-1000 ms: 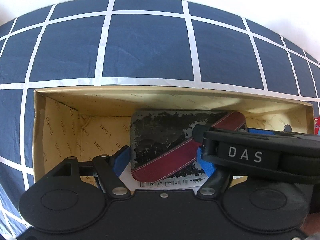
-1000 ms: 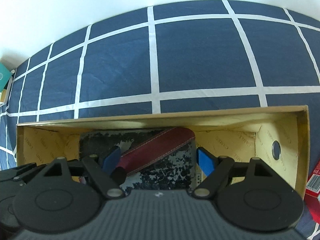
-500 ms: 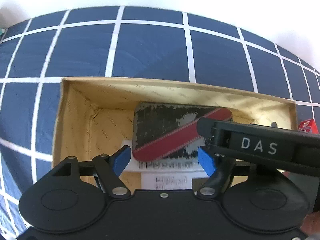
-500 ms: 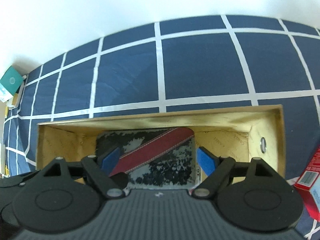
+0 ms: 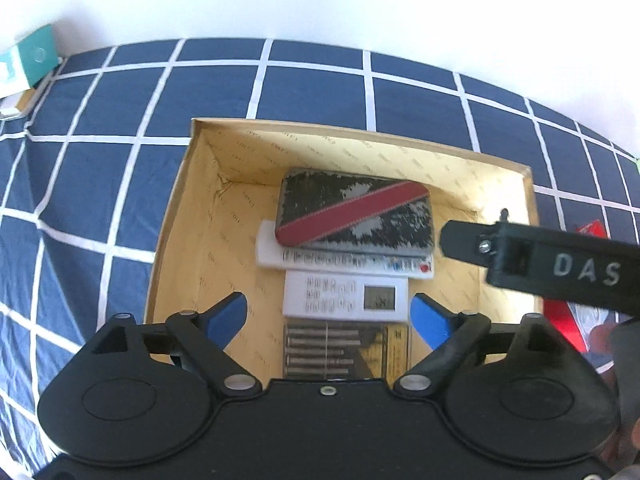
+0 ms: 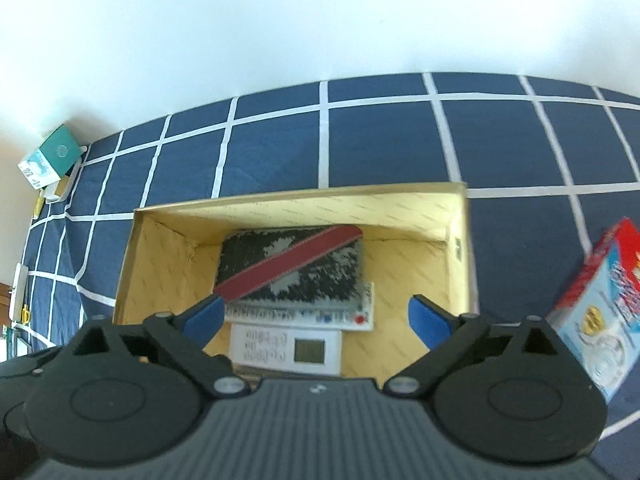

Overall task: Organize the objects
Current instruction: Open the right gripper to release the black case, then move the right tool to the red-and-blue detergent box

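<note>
A yellow-lined cardboard box [image 5: 172,216] [image 6: 460,240] sits open on a navy checked cloth. Inside lies a worn black case with a red diagonal stripe [image 5: 356,212] [image 6: 292,268], resting on a white remote [image 5: 344,260] [image 6: 304,314]. A second white remote with a small screen [image 5: 344,296] [image 6: 288,350] and a flat pack of metal bits [image 5: 344,348] lie nearer me. My left gripper [image 5: 328,320] is open and empty above the box's near end. My right gripper [image 6: 316,320] is open and empty above the box; its body shows in the left wrist view [image 5: 552,264].
A red and blue carton [image 6: 596,312] [image 5: 568,320] lies on the cloth right of the box. A teal and white box [image 6: 50,158] [image 5: 28,60] stands at the far left by the white wall. The checked cloth [image 6: 380,144] spreads beyond the box.
Both grippers have risen and pulled back from the striped case, which stays in the box. More of the box, the remotes and the room has come into view.
</note>
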The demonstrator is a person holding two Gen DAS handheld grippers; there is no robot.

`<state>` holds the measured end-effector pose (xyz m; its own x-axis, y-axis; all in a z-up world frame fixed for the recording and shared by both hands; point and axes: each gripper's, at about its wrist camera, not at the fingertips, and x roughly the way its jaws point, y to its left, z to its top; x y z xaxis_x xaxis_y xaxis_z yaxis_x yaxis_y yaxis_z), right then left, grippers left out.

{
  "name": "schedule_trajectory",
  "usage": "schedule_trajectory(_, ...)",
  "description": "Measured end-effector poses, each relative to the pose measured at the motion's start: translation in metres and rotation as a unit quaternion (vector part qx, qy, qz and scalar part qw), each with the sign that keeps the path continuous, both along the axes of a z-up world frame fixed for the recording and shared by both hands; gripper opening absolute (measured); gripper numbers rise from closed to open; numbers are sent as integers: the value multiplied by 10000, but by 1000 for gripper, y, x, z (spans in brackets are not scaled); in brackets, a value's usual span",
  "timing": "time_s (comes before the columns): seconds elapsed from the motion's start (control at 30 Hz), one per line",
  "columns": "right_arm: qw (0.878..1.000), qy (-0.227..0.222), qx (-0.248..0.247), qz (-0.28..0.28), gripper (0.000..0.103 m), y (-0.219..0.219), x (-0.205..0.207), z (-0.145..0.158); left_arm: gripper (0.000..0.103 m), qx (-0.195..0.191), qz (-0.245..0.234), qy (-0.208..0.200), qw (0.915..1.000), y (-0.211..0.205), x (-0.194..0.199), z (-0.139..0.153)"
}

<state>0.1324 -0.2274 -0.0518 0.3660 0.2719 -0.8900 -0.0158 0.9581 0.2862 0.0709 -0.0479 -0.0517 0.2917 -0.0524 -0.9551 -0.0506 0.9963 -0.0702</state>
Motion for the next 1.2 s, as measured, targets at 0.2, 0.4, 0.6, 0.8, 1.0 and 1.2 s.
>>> schedule_trajectory(0.2, 9999, -150, -77, -12, 103, -23, -36, 17, 98, 100, 98, -121, 9998, -13, -35, 17)
schedule_trajectory(0.4, 9997, -235, -117, 23, 103, -50, -68, 27, 103, 205, 147, -204, 9995, -36, -66, 26)
schedule_trajectory(0.6, 9995, -185, -180, 197, 103, -82, -92, 28, 103, 222, 329, -179, 9991, -63, -93, 28)
schedule_trajectory(0.8, 9988, -88, -221, 417, 103, -122, -105, 27, 103, 300, 515, -161, 9981, -102, -113, 26)
schedule_trajectory(1.0, 9973, -13, -373, 628, 103, -169, -110, 25, 103, 300, 688, -98, 9971, -145, -125, 22)
schedule_trajectory(1.2, 9938, 40, -549, 963, 103, -212, -110, 23, 103, 315, 928, -52, 9952, -185, -130, 14)
